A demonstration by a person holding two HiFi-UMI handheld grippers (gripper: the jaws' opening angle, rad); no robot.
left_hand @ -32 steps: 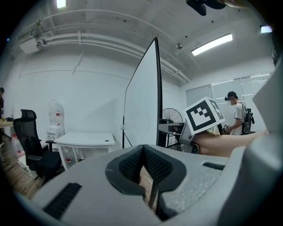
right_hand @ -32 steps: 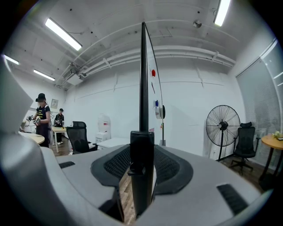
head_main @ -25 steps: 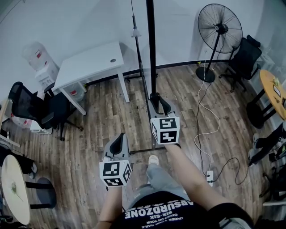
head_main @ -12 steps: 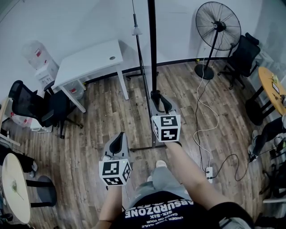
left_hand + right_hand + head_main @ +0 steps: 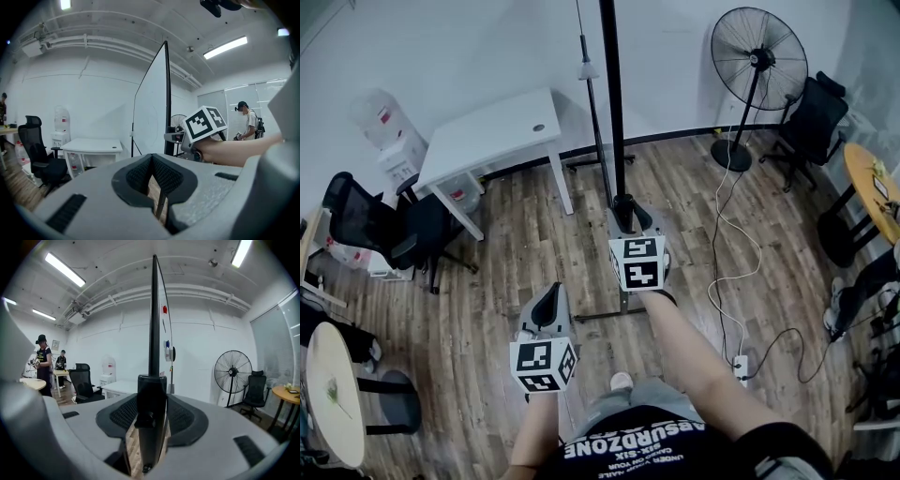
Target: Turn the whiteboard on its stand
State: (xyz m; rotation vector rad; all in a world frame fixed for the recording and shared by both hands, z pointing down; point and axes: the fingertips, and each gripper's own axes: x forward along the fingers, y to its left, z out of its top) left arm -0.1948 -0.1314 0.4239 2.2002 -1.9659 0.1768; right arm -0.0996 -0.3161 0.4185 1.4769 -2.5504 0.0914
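The whiteboard [image 5: 609, 94] stands edge-on to me in the head view, a thin black upright over its floor bar [image 5: 600, 316]. My right gripper [image 5: 624, 208] is shut on the black frame post at the board's near edge. In the right gripper view that post [image 5: 152, 394] fills the gap between the pads of the right gripper [image 5: 151, 416], whose jaws have just been opening a little with the post still between them. My left gripper [image 5: 547, 298] hangs lower left, apart from the board. In the left gripper view the left gripper [image 5: 152, 171] is shut on nothing, and the board's white face [image 5: 152, 112] shows at an angle.
A white desk [image 5: 492, 136] and a thin light stand [image 5: 592, 122] stand behind the board. A pedestal fan [image 5: 757, 66] and a chair are at the back right. An office chair [image 5: 380, 230] is at the left. A cable and power strip [image 5: 739, 370] lie on the floor at the right.
The board's edge and my right gripper have shifted slightly left in the head view. My left gripper has stayed put. The person's foot has drawn back.
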